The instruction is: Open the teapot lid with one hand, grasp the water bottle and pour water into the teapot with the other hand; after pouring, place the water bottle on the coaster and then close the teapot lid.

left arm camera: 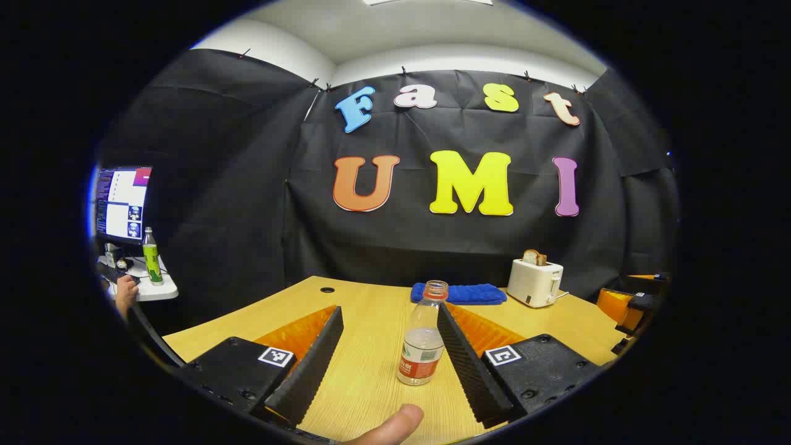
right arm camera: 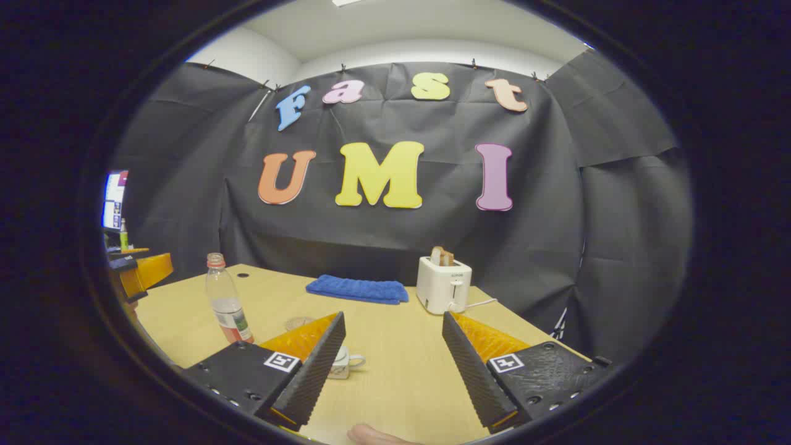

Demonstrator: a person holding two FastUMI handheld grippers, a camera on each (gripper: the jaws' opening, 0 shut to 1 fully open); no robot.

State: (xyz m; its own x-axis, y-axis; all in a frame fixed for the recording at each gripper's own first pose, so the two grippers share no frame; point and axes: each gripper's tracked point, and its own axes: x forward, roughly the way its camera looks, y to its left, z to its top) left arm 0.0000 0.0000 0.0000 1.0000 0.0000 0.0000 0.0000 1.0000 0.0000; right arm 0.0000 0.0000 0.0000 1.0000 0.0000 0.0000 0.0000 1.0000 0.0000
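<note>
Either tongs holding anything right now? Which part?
Nothing held. Left tongs are open, with the water bottle standing between the fingers near the right one, not clamped. Right tongs are open over bare table.

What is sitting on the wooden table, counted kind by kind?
water bottle: 1
blue towel: 1
toaster: 1
teapot, partly hidden: 1
coaster: 1
Total: 5

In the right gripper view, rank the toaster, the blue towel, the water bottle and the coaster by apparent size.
1. Blue towel and toaster: alike, unranked.
2. Water bottle, nearer the camera, so unsure.
3. Coaster, partly hidden.
</note>
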